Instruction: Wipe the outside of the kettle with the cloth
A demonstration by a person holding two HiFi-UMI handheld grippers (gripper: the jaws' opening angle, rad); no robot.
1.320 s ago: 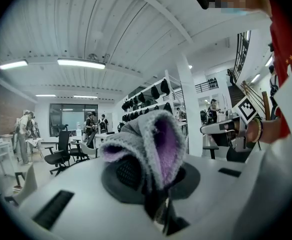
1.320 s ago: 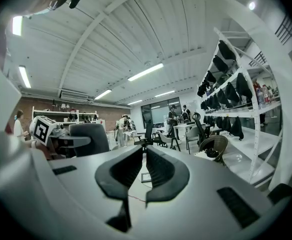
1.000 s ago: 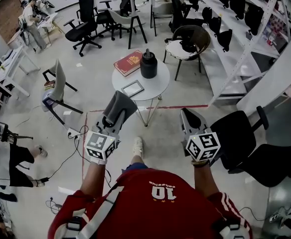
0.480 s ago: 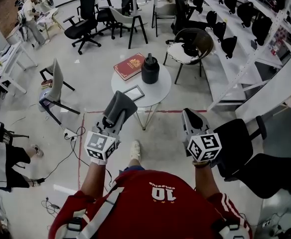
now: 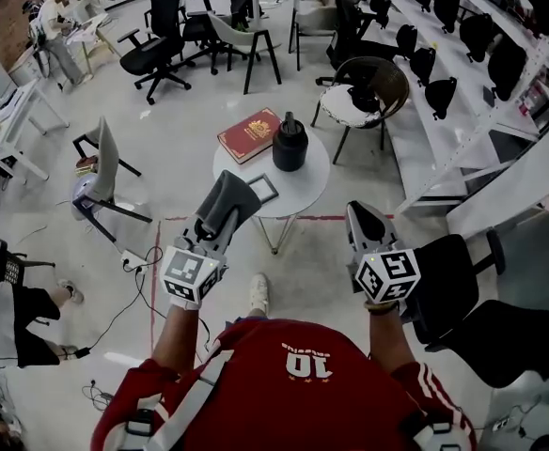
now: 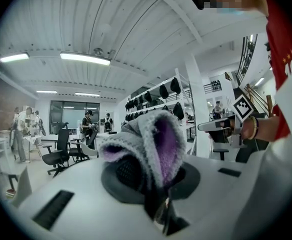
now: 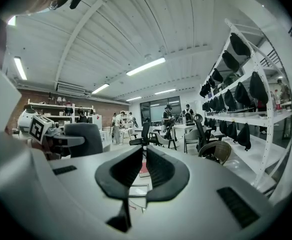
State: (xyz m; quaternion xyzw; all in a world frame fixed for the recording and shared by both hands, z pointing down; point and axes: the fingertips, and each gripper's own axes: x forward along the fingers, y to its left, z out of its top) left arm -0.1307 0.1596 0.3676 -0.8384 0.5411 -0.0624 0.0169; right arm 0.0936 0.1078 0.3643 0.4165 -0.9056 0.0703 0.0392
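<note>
Short of the table (image 5: 307,184) for now, so no wiping yet; judged as the approach. Find the kettle (image 5: 290,145) upright toward the far edge, just beside a red book (image 5: 249,134) at the far left edge, with a small frame (image 5: 261,189) flat toward the near left edge. Keep the left gripper (image 5: 224,203) clamped on the cloth (image 5: 230,195) as now, grey and purple folds bunched over the jaws. Note the right gripper (image 5: 363,224): jaws drawn almost together, only a slit between, nothing held.

To do the step well:
- Close in to easy reach of the kettle.
- Lay a loose fold of cloth, not the jaw tips, flat against the side wall.
- Probably worth opening the right gripper and steadying the kettle by its top, to guard against sliding or tipping toward the book.
- Wipe round the body in overlapping strokes from the top down, turning the kettle rather than reaching behind.
- Avoid any loosening of the clamp, with the cloth's hold hard to judge under the folds.

Against a second ago: table and kettle lower and a touch rightward in the head view, so likely a step nearer. Both grippers in much the same pose, cloth gripped as before, right jaws unchanged.
</note>
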